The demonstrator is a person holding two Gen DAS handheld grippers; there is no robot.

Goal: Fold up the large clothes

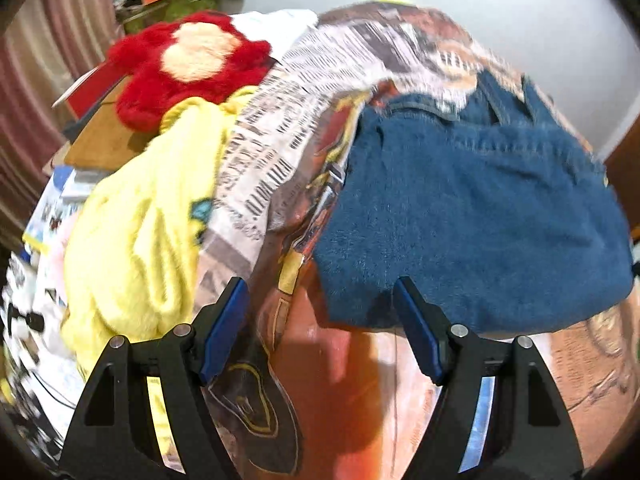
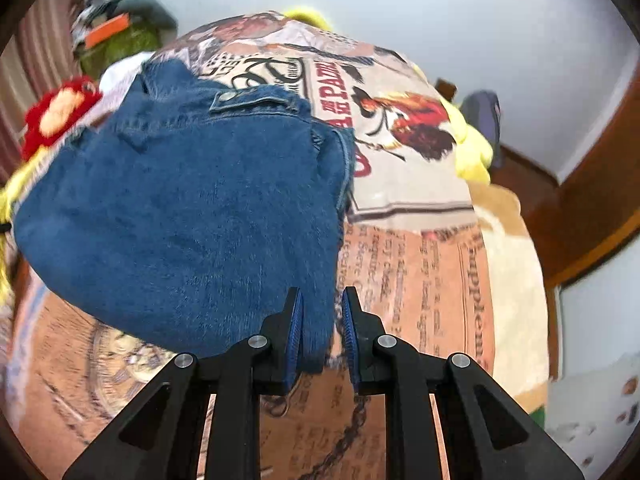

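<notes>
A: Panel 1, right wrist view. What did the right gripper (image 2: pixel 322 312) hold?

B: Its 2 jaws stood nearly together, pinching the near corner of the blue denim garment (image 2: pixel 192 208), whose edge ran down between the pads. The garment lay folded on the printed bedcover (image 2: pixel 420 272), a buttoned pocket flap at its far end.

A: Panel 2, left wrist view. And the left gripper (image 1: pixel 322 294)?

B: Its jaws stood wide apart with nothing between them; only the bedcover showed in the gap. The right-hand fingertip (image 1: pixel 406 292) overlapped the denim's near hem in the picture; whether it touched could not be told.

A: What lay further out?

B: A yellow fleece (image 1: pixel 140 232) was heaped left of the denim, and a red plush flower (image 1: pixel 188 68) sat beyond it.

A: How would the step be done well?

B: Judged from both panels, the left gripper needed to close on the opposite near corner before any lift, so that the 2 corners could travel level and the hem stay taut. Carrying on 1 corner alone risked the thick cloth sagging and spoiling the fold.
</notes>
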